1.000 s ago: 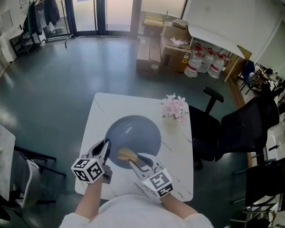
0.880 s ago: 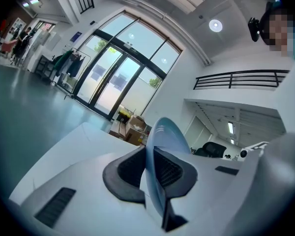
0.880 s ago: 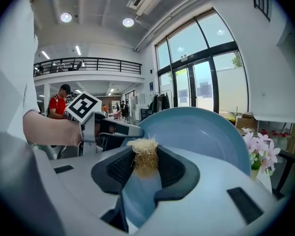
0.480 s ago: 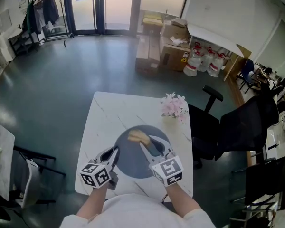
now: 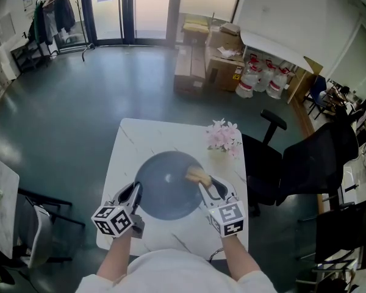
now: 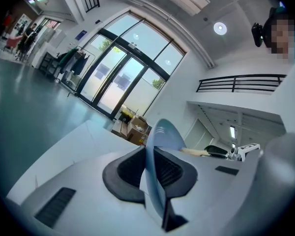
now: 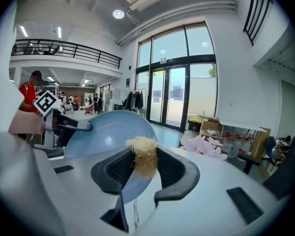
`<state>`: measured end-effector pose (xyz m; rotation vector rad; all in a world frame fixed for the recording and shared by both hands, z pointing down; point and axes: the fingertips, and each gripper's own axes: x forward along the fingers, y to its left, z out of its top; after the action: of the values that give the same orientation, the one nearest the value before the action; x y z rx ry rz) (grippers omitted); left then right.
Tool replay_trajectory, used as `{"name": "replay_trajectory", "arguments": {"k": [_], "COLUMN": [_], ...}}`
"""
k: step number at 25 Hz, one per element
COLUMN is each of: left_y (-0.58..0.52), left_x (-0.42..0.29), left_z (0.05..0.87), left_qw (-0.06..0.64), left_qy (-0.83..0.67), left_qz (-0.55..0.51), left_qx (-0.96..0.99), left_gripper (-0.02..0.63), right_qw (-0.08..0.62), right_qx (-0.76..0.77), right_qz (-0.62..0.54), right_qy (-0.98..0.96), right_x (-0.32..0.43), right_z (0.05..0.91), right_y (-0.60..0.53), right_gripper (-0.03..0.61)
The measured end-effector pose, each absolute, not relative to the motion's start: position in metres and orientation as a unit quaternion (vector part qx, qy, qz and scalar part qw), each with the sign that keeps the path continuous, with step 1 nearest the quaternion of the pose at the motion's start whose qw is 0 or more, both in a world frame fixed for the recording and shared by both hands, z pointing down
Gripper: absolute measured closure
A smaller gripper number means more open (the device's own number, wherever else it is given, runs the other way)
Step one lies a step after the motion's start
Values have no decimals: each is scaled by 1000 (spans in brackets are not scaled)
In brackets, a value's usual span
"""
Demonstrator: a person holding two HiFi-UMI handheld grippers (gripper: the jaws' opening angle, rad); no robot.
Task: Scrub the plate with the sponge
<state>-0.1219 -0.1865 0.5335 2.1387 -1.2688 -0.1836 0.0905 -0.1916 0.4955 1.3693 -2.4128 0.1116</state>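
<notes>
A round blue-grey plate (image 5: 165,187) is over the white marble table (image 5: 134,140), tilted in both gripper views. My left gripper (image 5: 135,192) is shut on its left rim; in the left gripper view the plate (image 6: 160,136) stands edge-on between the pads of that gripper (image 6: 155,168). At the plate's right rim my right gripper (image 5: 207,187) is shut on a tan fibrous sponge (image 5: 197,176). In the right gripper view the sponge (image 7: 144,155) sits pinched in that gripper (image 7: 145,167) against the plate (image 7: 101,132).
A small bunch of pink flowers (image 5: 223,137) stands at the table's far right corner, just beyond the sponge. A black office chair (image 5: 280,163) is right of the table, another chair (image 5: 39,224) to its left. Cardboard boxes (image 5: 216,60) lie farther off.
My right gripper carried the sponge from the plate's near middle across to its far side, then to the right rim. The plate and left gripper shifted right and came back.
</notes>
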Motion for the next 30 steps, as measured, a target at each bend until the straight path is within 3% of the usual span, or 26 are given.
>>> {"name": "replay_trajectory", "arguments": {"k": [11,20,30], "left_y": [-215,-222,-224], "left_x": [-158,-146,-144], "left_z": [515,515,533], "left_qw": [294,294,320], "left_qy": [-524,-518,-520], "left_qz": [-106,-113,-114], "left_qx": [793,795,784], "left_gripper": [571,569,571], "right_qw": [200,199,178], "right_qx": [426,368,382], "right_qz": [99,106,112], "right_qy": [-877,-902,-900], "right_x": [46,2,9], "right_z": [538,542,535], "right_y": [-151,-127,-129], "right_gripper": [437,437,437]}}
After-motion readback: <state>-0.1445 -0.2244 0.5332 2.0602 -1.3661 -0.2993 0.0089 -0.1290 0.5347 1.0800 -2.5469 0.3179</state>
